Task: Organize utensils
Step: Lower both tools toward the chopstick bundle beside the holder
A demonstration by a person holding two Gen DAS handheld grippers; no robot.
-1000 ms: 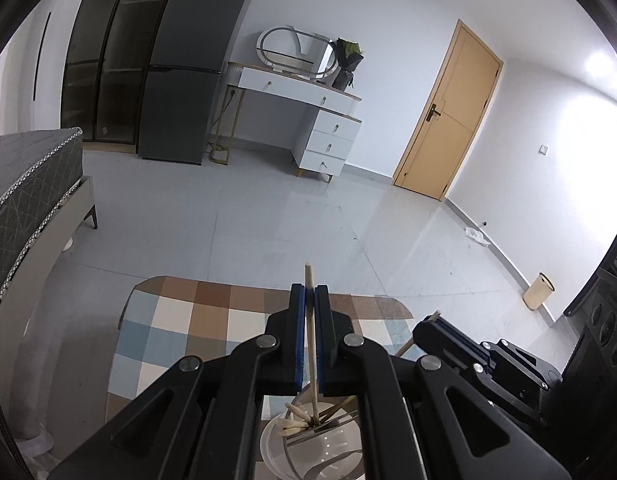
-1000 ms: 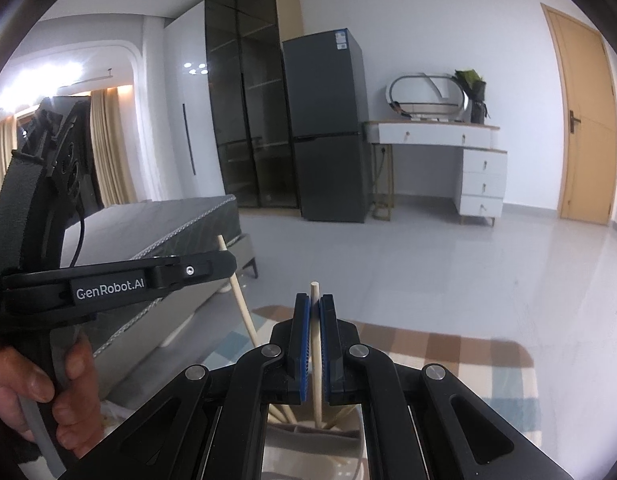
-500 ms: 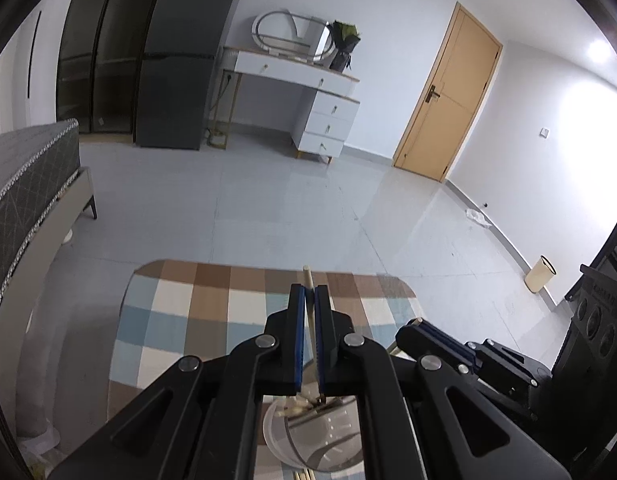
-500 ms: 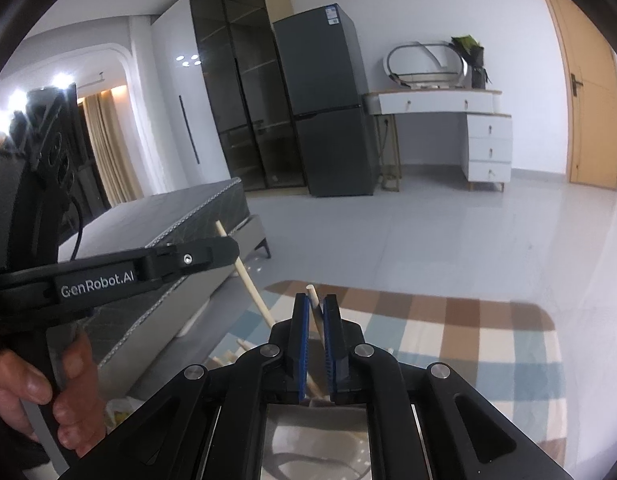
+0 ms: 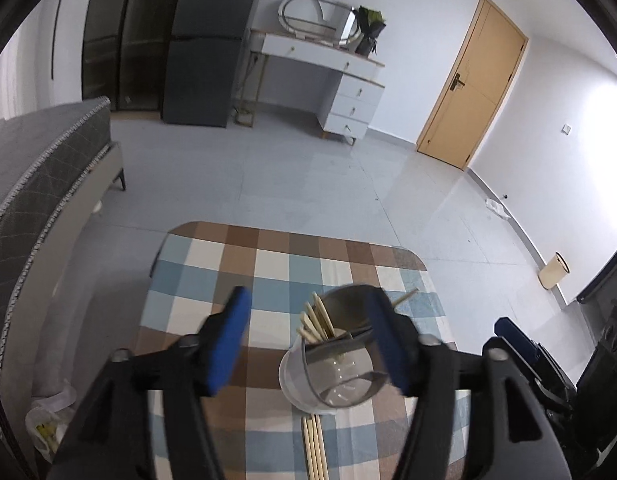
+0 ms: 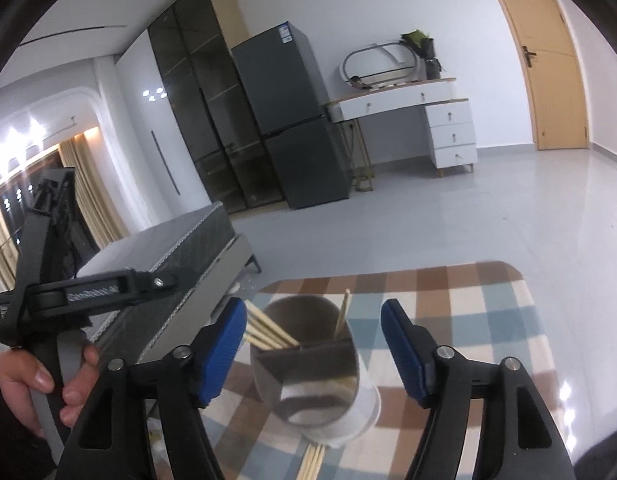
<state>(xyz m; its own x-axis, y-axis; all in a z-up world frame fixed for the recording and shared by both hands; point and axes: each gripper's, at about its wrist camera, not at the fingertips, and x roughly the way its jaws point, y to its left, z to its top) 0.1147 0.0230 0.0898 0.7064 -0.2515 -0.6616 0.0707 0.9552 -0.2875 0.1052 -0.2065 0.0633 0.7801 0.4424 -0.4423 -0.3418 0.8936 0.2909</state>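
Now that both claws have let go of the single sticks they pinched a moment ago, we see those sticks standing in the cup [image 5: 332,372]. Our left gripper [image 5: 306,340] is spreading its jaws, nothing pressed between the blue pads; the cup only shows through the gap. Our right gripper [image 6: 312,344] is likewise opening, its pads clear of the cup [image 6: 316,376] below. One bundle of chopsticks [image 6: 268,330] leans in the left compartment, and a lone stick [image 6: 342,314] stands in the far one. The cup sits on the checked cloth [image 5: 268,264] toward the table's near edge. More loose sticks [image 5: 314,448] lie flat just before the cup, so we judge the sorting unfinished: those are probably next.
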